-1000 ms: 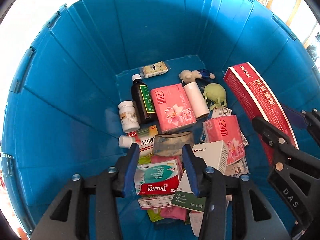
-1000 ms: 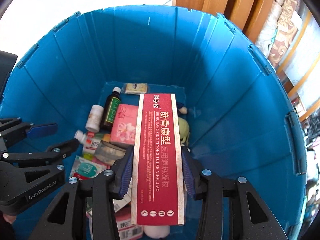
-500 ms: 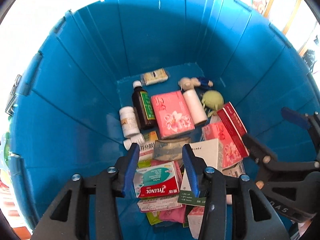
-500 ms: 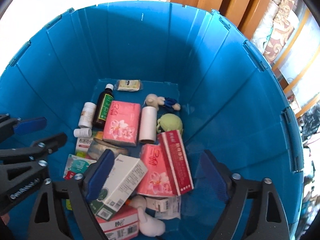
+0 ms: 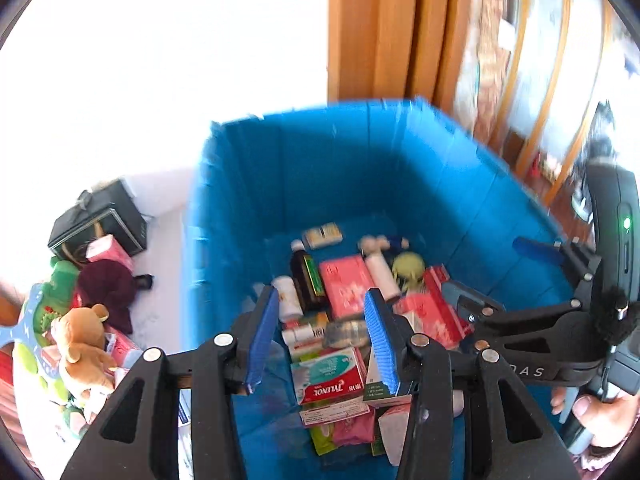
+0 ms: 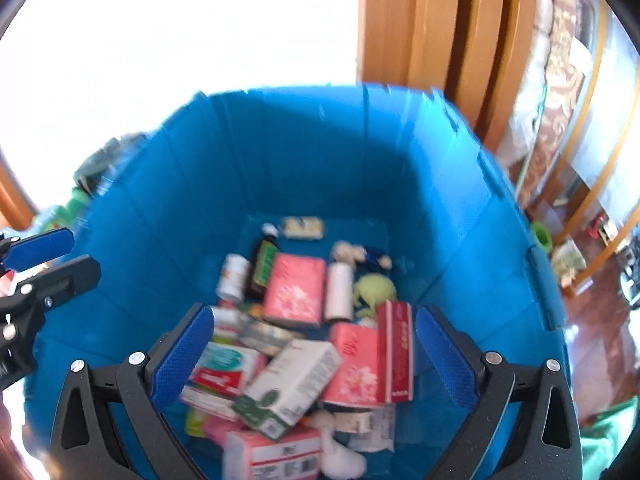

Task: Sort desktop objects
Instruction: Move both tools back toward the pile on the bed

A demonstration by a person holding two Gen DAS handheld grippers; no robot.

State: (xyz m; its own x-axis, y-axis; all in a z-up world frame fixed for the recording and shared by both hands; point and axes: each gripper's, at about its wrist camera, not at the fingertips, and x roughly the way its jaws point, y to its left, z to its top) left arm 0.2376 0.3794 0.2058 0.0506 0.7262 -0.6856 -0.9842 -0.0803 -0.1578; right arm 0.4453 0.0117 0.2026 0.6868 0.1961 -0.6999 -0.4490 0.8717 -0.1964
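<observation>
Long red box (image 6: 395,350) with white lettering lies flat in blue bin (image 6: 304,152), at 3 o'clock of pink tissue pack (image 6: 354,366). Right gripper (image 6: 312,354) spread wide, empty; left gripper (image 5: 322,338) parted, empty.

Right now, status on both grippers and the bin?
Left gripper open, empty. Right gripper open, empty. Red box lies in blue bin. Nothing between either gripper's jaws.

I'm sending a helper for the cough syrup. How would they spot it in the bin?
Look in the blue bin, toward its far left. The syrup bottle lies between a white pill bottle and a pink tissue pack. It is the only dark brown bottle, with a green label and white cap.
</observation>
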